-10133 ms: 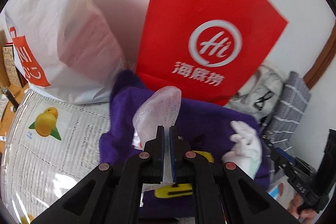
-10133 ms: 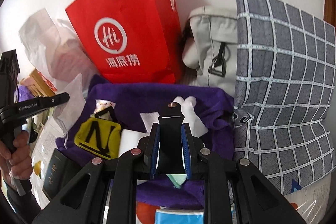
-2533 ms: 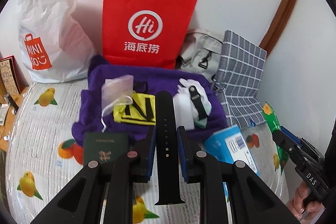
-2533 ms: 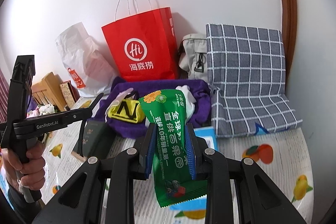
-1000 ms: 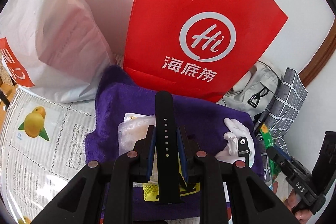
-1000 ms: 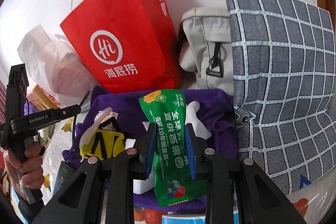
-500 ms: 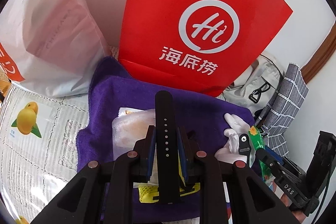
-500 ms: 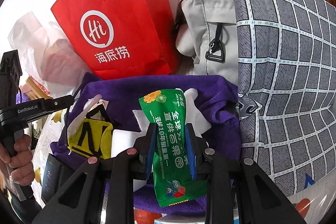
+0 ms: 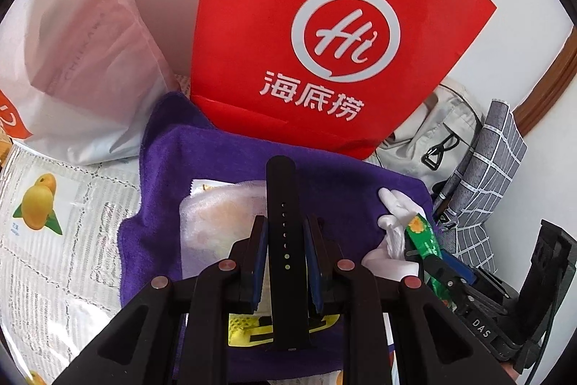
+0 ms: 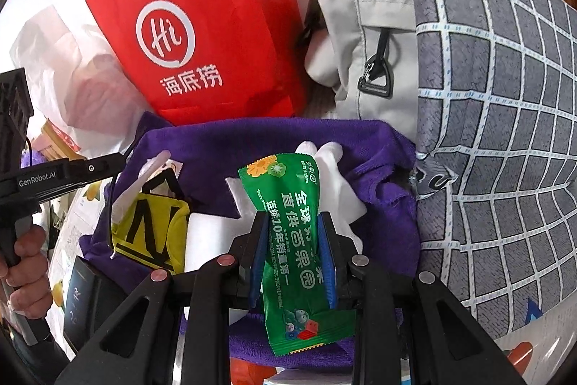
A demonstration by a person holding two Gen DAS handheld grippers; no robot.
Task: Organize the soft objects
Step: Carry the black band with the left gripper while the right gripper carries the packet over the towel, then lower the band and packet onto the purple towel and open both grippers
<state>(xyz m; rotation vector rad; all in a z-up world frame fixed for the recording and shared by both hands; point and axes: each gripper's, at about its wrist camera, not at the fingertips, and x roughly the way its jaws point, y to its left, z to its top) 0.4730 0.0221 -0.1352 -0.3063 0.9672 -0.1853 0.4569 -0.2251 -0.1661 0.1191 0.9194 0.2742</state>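
Observation:
My left gripper (image 9: 285, 233) is shut on a black watch strap (image 9: 285, 204) that sticks out over the purple towel (image 9: 223, 161). Under the strap lie a white mesh pouch (image 9: 220, 215) and a yellow-and-black item (image 9: 245, 331). A white glove (image 9: 393, 230) rests on the towel's right side. My right gripper (image 10: 292, 233) is shut on a green snack packet (image 10: 292, 222), held above the white glove (image 10: 335, 175) and the purple towel (image 10: 223, 143). The yellow-and-black item (image 10: 148, 222) lies to its left. The other gripper (image 10: 65, 175) shows at the left edge, in a hand.
A red paper bag (image 9: 324, 42) stands behind the towel, with a white plastic bag (image 9: 83, 53) to its left. A grey bag (image 10: 364, 49) and a grey checked cushion (image 10: 497, 132) stand at the right. A fruit-print cloth (image 9: 47, 240) covers the surface. A dark booklet (image 10: 86, 291) lies front left.
Both grippers have edged a little lower and closer over the towel, each holding the same item. The green packet now hangs over the white glove.

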